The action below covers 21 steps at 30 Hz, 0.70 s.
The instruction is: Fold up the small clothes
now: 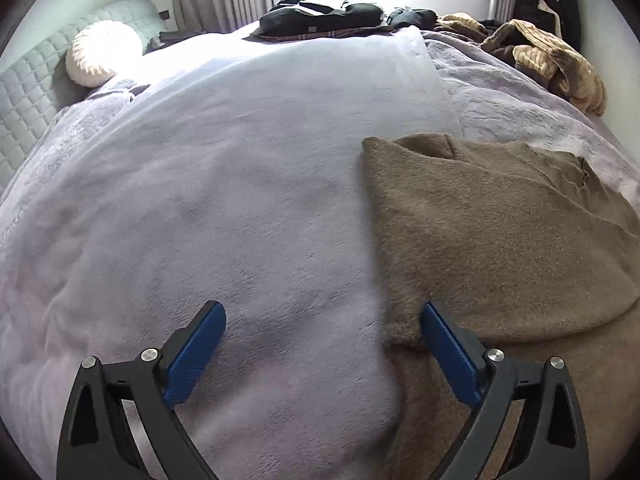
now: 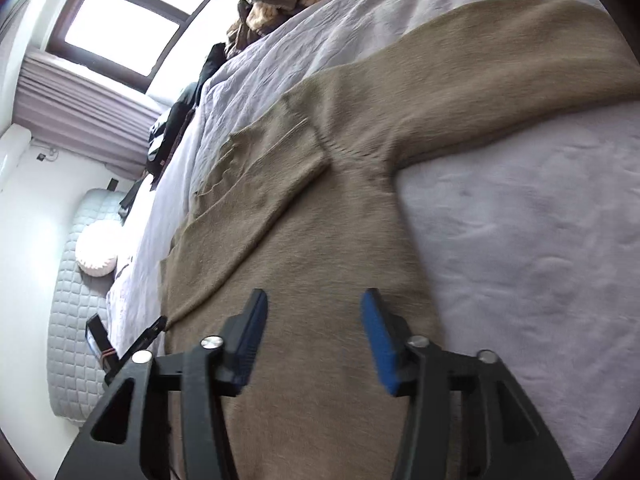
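Beside the sweater (image 1: 500, 232) edge, both tools seemingly hover open.

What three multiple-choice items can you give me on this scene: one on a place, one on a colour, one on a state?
1. Where does the brown sweater lie?
A. on the lavender blanket
B. on the floor
C. on a chair

2. What colour are the finger pads of the tongs?
A. red
B. blue
C. yellow

3. How do the right tongs stand?
A. shut on a sleeve
B. shut on nothing
C. open above the sweater

Answers: 1 A, the sweater is spread flat on the blanket that covers the bed. 2 B, both pairs of pads show blue against the black frames. 3 C, a wide gap shows between the pads, with no cloth pinched there.
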Each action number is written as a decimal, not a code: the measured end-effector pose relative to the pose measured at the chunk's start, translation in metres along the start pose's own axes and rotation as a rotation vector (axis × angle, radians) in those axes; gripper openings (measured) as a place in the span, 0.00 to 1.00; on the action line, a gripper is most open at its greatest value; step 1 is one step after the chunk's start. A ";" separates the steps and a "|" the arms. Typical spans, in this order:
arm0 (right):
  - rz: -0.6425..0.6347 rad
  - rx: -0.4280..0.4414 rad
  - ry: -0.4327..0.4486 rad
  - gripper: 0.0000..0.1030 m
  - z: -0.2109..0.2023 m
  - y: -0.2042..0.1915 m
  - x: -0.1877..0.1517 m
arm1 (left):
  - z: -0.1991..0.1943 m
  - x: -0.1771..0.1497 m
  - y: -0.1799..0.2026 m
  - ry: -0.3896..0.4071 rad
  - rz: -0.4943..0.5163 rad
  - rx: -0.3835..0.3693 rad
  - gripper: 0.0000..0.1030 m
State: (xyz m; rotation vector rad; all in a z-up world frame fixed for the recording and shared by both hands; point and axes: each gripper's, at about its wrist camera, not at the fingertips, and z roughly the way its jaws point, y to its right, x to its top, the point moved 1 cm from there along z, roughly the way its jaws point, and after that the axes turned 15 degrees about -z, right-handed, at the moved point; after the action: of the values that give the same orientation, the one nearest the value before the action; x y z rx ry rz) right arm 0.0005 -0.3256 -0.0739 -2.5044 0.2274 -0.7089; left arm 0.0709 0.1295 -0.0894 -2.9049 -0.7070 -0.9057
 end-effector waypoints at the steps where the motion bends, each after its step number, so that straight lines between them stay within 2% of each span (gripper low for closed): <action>1: 0.007 0.003 -0.001 0.53 -0.001 0.004 -0.002 | 0.000 0.001 -0.001 -0.011 -0.008 -0.005 0.96; 6: 0.039 0.037 0.016 0.53 -0.006 0.010 -0.010 | -0.017 -0.006 0.005 -0.026 0.006 -0.008 0.95; 10: 0.043 0.056 0.027 0.53 -0.011 0.013 -0.016 | -0.035 -0.018 0.029 -0.053 0.024 -0.091 0.95; 13: 0.052 0.072 0.041 0.53 -0.019 0.018 -0.019 | -0.049 -0.030 0.055 -0.082 0.057 -0.162 0.95; 17: 0.069 0.063 0.077 0.53 -0.038 0.031 -0.019 | -0.067 -0.053 0.095 -0.095 0.129 -0.200 0.95; 21: 0.116 0.040 0.138 0.53 -0.067 0.060 -0.018 | -0.082 -0.080 0.135 -0.122 0.202 -0.251 0.95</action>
State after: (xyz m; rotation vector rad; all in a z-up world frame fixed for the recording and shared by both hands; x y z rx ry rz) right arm -0.0511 -0.4006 -0.0643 -2.3846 0.4004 -0.8309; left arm 0.0261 -0.0374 -0.0495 -3.1979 -0.3137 -0.8566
